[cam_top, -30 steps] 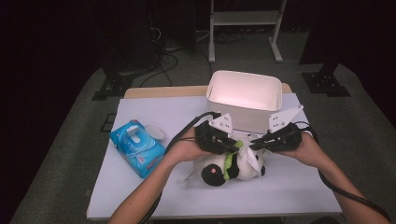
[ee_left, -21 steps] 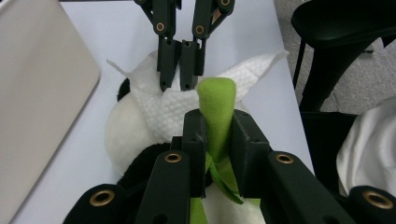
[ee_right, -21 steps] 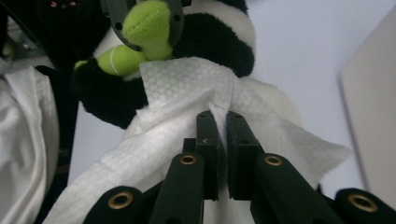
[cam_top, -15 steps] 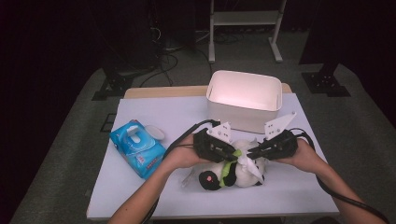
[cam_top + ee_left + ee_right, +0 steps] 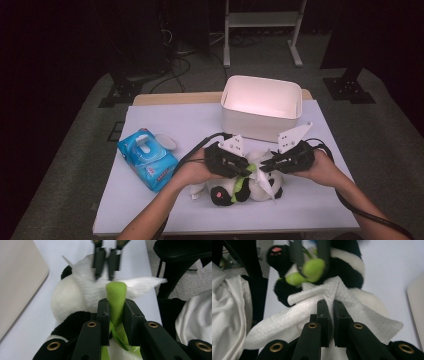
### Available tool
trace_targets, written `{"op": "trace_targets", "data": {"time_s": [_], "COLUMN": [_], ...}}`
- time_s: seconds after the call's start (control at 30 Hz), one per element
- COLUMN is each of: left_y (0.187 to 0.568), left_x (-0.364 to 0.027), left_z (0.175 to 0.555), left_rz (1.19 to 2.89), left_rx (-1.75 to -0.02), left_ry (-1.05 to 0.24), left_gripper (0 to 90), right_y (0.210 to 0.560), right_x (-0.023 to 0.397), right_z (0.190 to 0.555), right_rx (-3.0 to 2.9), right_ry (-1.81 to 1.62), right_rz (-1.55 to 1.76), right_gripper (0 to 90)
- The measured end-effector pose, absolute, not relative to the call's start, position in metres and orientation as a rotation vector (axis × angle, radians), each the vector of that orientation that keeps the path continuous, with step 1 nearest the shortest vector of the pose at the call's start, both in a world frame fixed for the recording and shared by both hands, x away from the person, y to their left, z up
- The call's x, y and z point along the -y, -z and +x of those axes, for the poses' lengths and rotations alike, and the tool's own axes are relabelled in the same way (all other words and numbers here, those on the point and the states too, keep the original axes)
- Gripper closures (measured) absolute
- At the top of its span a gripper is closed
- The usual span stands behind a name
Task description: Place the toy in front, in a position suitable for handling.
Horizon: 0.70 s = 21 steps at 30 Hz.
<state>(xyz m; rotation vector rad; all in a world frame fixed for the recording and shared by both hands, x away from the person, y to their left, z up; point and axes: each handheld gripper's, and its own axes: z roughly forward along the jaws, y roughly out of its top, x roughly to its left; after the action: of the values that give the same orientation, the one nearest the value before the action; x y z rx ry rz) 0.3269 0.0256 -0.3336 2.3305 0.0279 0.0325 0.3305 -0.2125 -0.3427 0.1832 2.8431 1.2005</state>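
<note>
The panda plush [image 5: 247, 185] looks light and squashy, so it should yield under any pinch; its green scarf [image 5: 116, 300] is the firmest handle. It lies near the table's [image 5: 150, 210] near edge, in front of the white bin [image 5: 260, 117]. The left tongs [image 5: 116, 315] are clenched on the scarf, while the right tongs [image 5: 331, 315] pinch a thin white wipe [image 5: 294, 315] against its white belly.

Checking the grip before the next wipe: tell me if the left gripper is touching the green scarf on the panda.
Touching. In the left gripper view, the left gripper has both jaws pressed against the green scarf, which sticks up between them.
</note>
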Motion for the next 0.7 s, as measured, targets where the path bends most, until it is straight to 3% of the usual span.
{"op": "trace_targets", "data": {"time_s": [0.2,0.37,0.7], "left_y": [0.332,0.326,0.341], "left_x": [-0.029,-0.048,-0.066], "left_z": [0.327,0.328,0.323], "left_rz": [2.334,2.34,2.384], "left_rx": [-0.035,-0.093,-0.16], "left_ry": [-0.053,-0.106,-0.128], "left_gripper": [72.8,63.8,61.8], "right_y": [0.347,0.353,0.361], "right_x": [0.208,0.214,0.219], "right_z": [0.326,0.327,0.329], "right_rx": [-2.852,-2.847,-2.835], "right_ry": [-1.195,-1.192,-1.219], "right_rz": [0.152,0.18,0.209], "right_gripper": [84.6,84.6,84.8]}}
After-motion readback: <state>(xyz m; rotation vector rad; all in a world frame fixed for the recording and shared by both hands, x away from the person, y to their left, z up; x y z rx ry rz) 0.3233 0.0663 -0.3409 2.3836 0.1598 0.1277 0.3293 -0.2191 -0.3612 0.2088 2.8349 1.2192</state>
